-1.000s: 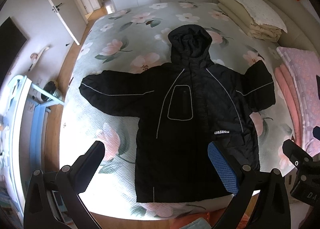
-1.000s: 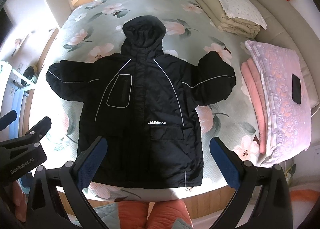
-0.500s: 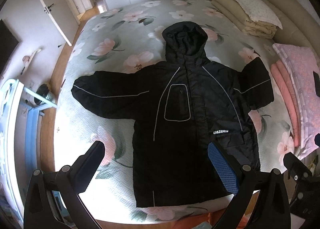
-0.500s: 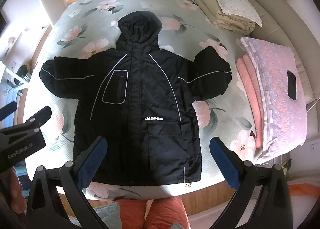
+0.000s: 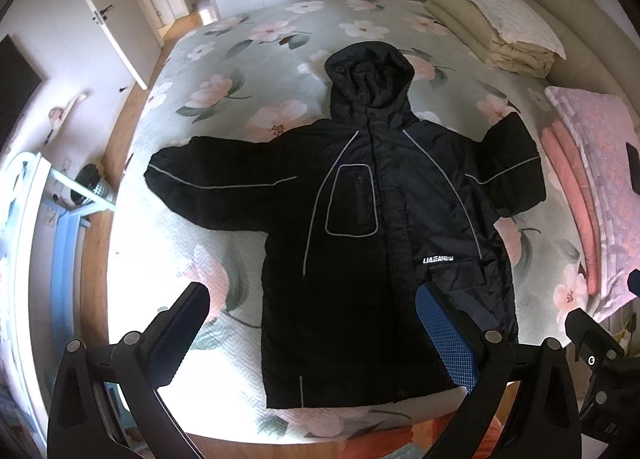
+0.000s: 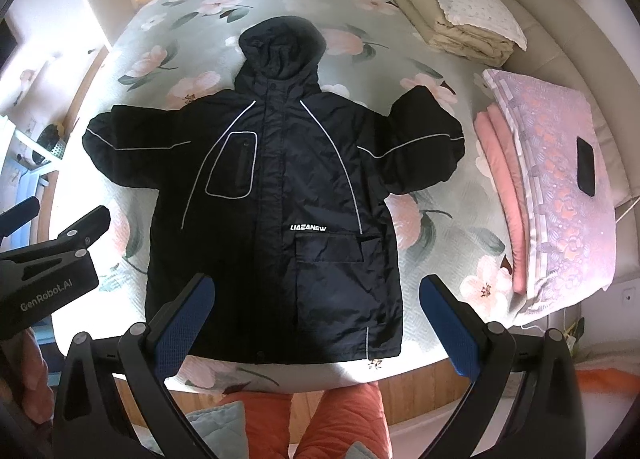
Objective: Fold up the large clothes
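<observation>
A black hooded jacket lies flat, front up, on a floral bedspread, both sleeves spread out and the hood pointing away. White piping and a white logo mark its front. My left gripper hangs open above the jacket's hem, holding nothing. My right gripper is likewise open above the hem near the bed's front edge, empty. The left gripper's body shows at the left of the right wrist view.
Folded beige bedding lies at the far right of the bed. A pink folded quilt with a dark phone on it lies to the right. A beige headboard runs behind. A person's orange-clad legs stand at the bed's edge.
Both views have pulled back and shifted a little, so the jacket sits slightly farther off and lower in frame. The jacket has not moved; both grippers stay open.
</observation>
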